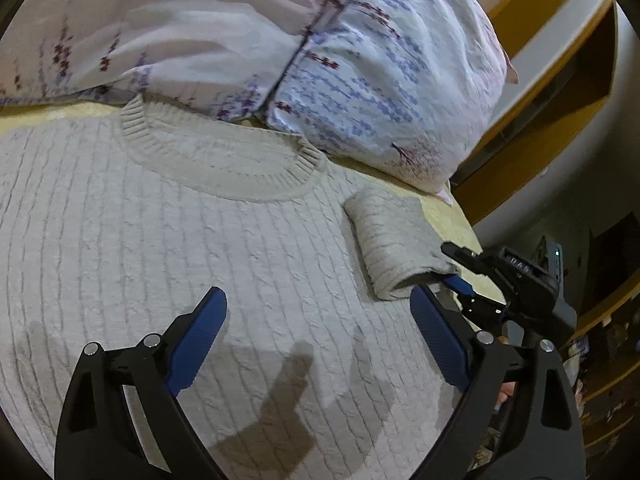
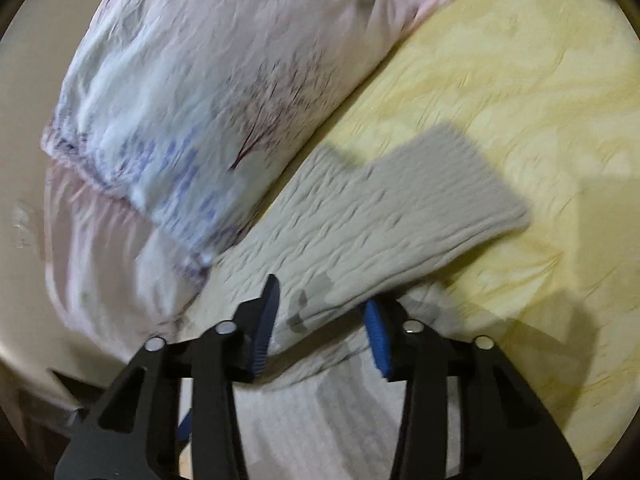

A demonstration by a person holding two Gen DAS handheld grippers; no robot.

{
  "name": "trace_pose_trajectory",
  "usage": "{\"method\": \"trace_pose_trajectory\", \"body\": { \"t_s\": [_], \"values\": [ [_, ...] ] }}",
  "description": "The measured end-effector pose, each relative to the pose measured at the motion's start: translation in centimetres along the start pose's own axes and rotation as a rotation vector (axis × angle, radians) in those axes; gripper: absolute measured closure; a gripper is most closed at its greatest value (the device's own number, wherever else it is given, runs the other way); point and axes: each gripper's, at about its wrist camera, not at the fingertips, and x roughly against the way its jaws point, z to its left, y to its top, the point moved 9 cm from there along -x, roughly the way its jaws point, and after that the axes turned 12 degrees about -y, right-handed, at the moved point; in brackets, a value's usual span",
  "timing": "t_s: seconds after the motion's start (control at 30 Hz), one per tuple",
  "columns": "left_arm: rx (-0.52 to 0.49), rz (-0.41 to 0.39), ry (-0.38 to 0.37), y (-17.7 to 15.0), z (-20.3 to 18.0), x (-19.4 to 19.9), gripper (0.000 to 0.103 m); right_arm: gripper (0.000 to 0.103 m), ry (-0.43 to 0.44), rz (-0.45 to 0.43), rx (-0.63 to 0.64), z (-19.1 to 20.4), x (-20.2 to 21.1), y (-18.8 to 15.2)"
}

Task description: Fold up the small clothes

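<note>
Left wrist: beige cable-knit sweater (image 1: 160, 240) lies flat on the yellow bedspread (image 1: 452, 216), ribbed round collar toward a crinkled floral pillow (image 1: 380, 80). Left gripper (image 1: 320, 312) tilts down over the chest, jaws wide, nothing between. Right gripper (image 1: 464, 276) sits at the sleeve (image 1: 392, 240) (folded in, tube-shaped).

Right wrist: blurred. Right gripper (image 2: 324, 320) points down, jaws partly apart, sleeve (image 2: 380, 216) edge lying between the blue ribbed pads, not pinched.

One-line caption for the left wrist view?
Open left gripper hovers above a cream sweater spread flat on the bed, pillow behind.
</note>
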Motion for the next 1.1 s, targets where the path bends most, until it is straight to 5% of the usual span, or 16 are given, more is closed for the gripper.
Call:
{"method": "trace_pose_trajectory", "body": {
  "t_s": [0.13,0.3,0.4,0.47,0.5,0.53,0.57,0.67,1.1],
  "values": [
    [0.055,-0.036,-0.007,0.8,1.5,1.7,0.01,0.09,-0.144,-0.145,0.131,1.1,1.1,1.6],
    [0.14,-0.122,-0.026,1.7,4.0,4.7,0.014,0.094,-0.015,-0.179,0.372,9.4,2.0,-0.6],
    [0.212,-0.174,-0.038,1.7,5.6,6.1,0.014,0.094,0.118,-0.07,0.554,16.0,0.8,-5.4],
    [0.249,-0.189,-0.053,1.4,6.3,6.5,0.014,0.089,0.204,0.092,0.643,19.0,-1.2,-9.6],
    [0.266,-0.192,-0.053,1.2,6.6,6.7,0.014,0.084,0.23,0.158,0.658,19.7,-2.0,-11.2],
    [0.276,-0.191,-0.053,1.0,6.8,6.7,0.015,0.068,0.242,0.226,0.665,20.1,-3.0,-12.7],
    [0.285,-0.187,-0.055,0.8,7.0,6.7,0.015,0.054,0.247,0.255,0.655,20.1,-3.6,-13.2],
    [0.297,-0.17,-0.062,0.3,6.9,6.3,0.015,0.043,0.263,0.272,0.608,19.1,-3.5,-13.0],
    [0.456,-0.204,-0.002,0.5,9.1,5.5,0.043,0.049,0.03,0.181,0.076,1.1,-0.1,-5.1]
  ]
}}
